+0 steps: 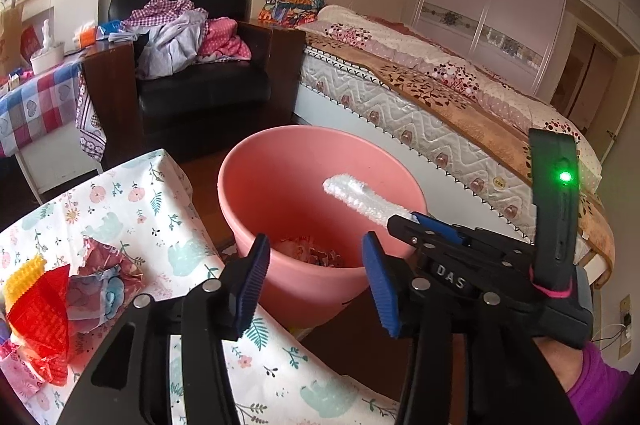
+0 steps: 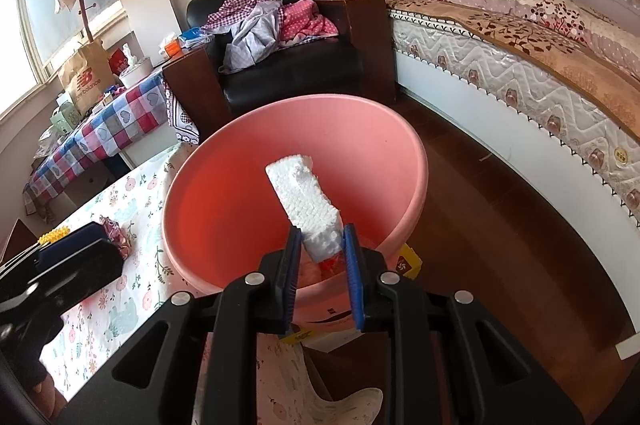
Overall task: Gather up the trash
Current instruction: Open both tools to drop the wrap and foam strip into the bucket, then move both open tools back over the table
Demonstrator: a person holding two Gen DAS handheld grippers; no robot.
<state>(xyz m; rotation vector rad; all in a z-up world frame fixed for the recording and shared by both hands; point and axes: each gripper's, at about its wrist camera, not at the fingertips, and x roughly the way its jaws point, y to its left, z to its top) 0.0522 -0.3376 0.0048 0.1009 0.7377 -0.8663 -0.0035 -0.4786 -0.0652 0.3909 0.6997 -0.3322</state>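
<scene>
A pink bin [image 1: 276,169] stands on the floor beside the floral-cloth table [image 1: 152,193], with crumpled wrappers [image 1: 312,254] at its bottom. My right gripper [image 2: 322,240] is shut on a white foam strip [image 2: 304,193], which sticks out over the bin's [image 2: 224,209] mouth; from the left wrist the foam [image 1: 356,195] is seen coming in from the right. My left gripper [image 1: 317,279] is open with nothing between its fingers, above the bin's near rim. On the table at left lie a crumpled printed wrapper [image 1: 102,275], a red wrapper [image 1: 42,317] and a yellow ridged piece [image 1: 22,279].
A black armchair [image 1: 200,93] piled with clothes stands behind the bin, with a bed [image 1: 440,97] along the right. A checked-cloth table [image 2: 108,133] with bags and boxes sits at far left. Dark wood floor [image 2: 500,245] lies between bin and bed. A yellow box [image 2: 410,261] pokes out beside the bin.
</scene>
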